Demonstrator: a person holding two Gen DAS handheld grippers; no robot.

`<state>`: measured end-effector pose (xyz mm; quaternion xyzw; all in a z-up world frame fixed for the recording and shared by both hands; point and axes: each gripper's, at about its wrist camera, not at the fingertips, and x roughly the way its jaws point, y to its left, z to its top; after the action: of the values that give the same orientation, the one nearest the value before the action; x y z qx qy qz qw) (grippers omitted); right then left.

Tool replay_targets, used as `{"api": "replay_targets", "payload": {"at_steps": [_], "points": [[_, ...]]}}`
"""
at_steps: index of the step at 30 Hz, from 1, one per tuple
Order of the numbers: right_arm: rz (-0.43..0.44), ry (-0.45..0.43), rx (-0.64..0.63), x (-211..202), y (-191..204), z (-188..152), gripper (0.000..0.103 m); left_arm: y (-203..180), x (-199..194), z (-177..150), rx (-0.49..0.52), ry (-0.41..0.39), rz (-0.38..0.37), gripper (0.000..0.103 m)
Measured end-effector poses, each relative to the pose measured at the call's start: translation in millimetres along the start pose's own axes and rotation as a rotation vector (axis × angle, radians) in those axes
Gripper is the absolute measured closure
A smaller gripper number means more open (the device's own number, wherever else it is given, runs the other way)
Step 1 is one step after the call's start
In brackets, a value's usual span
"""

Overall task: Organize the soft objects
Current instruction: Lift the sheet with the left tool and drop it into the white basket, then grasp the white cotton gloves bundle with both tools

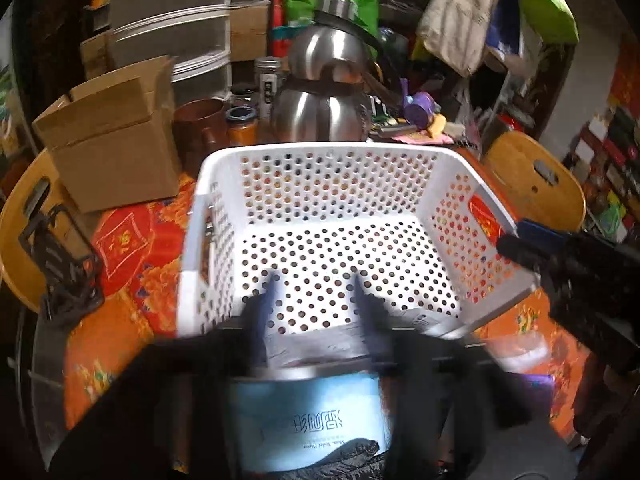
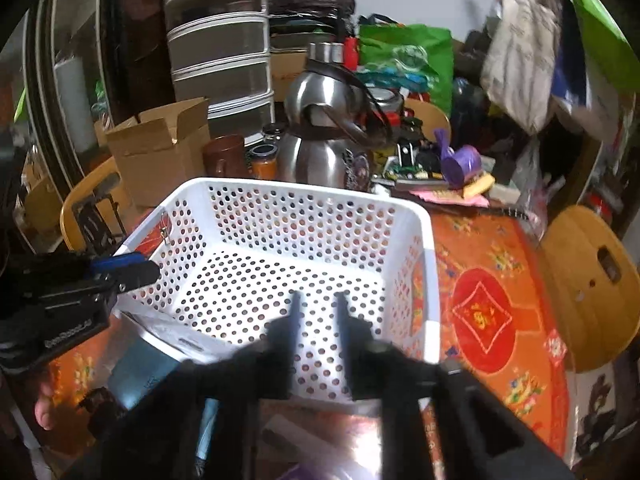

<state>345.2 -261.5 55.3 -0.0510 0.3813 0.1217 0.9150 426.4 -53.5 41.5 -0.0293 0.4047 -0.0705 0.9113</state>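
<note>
A white perforated plastic basket (image 1: 320, 152) stands empty on the orange patterned tablecloth; it also shows in the right wrist view (image 2: 308, 196). My left gripper (image 1: 314, 284) is open, its fingers over the basket's near edge. A light blue pack of toilet paper (image 1: 308, 420) lies just below and in front of it, outside the basket. My right gripper (image 2: 318, 300) is open and empty, fingers reaching over the basket's near rim. The pack shows blurred at the basket's near left corner in the right wrist view (image 2: 140, 372). Each gripper appears at the basket's side in the other's view.
Behind the basket stand steel kettles (image 1: 324, 112), jars, a brown mug (image 1: 198, 120) and an open cardboard box (image 1: 116, 148). Purple scoop and clutter (image 2: 460, 164) lie back right. Wooden chair backs (image 2: 588, 288) flank the table. Stacked drawers (image 1: 168, 20) rise at the back.
</note>
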Motion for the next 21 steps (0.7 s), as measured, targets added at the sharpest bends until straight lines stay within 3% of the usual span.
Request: {"api": "replay_targets", "payload": {"at_steps": [2, 9, 12, 16, 21], "points": [[-0.004, -0.001, 0.002, -4.5, -4.1, -4.2, 0.043, 3.3, -12.3, -8.3, 0.011, -0.040, 0.019, 0.033], [-0.034, -0.024, -0.025, -50.9, -8.2, -32.0, 0.042, 11.7, -79.5, -36.9, 0.056, -0.059, 0.117, 0.031], [-0.048, -0.059, -0.070, -87.4, -5.1, -50.3, 0.030, 17.1, -120.6, -57.2, 0.035, -0.078, 0.128, 0.020], [-0.043, -0.109, -0.077, -128.2, -3.8, -84.6, 0.027, 18.0, -159.8, -104.0, 0.007, -0.114, 0.111, 0.014], [-0.015, -0.099, -0.062, -152.5, 2.9, -143.4, 0.027, 12.8, -172.6, -172.0, -0.036, -0.115, 0.079, 0.014]]}}
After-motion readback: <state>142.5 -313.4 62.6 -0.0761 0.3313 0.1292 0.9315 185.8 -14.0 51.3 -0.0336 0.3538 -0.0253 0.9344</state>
